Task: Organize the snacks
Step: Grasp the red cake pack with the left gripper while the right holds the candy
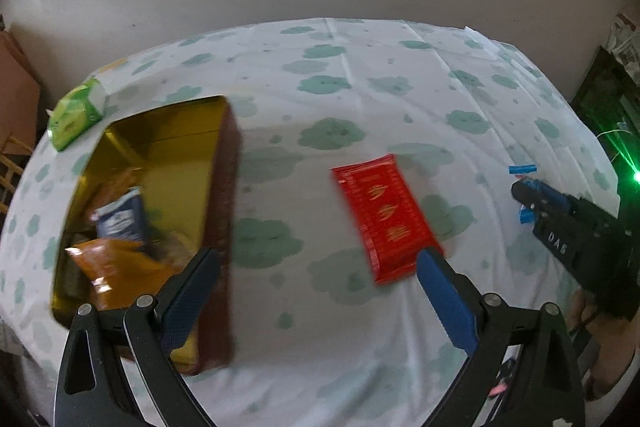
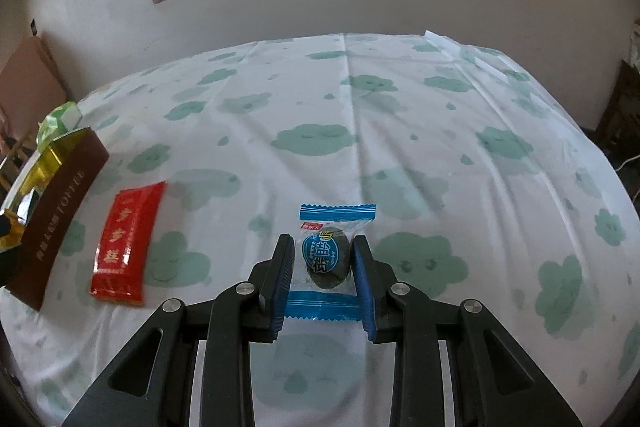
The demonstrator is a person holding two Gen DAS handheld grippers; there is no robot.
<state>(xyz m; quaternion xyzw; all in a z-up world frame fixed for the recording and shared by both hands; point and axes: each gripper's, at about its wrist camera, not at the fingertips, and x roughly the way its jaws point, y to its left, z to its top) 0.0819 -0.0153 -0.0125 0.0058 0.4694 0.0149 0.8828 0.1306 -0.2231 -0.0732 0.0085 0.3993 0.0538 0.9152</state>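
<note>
Gold tin (image 1: 160, 147) interior shows only from left tool (image 1: 316, 279).

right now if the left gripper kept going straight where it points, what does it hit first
Probably bare tablecloth: the open left gripper aims between the toffee tin and the red snack pack. Depth is unclear.

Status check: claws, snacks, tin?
Right claw shut on blue-wrapped snack. Left claw open, empty. Red packet on cloth, beside tin. Nothing in between.
</note>
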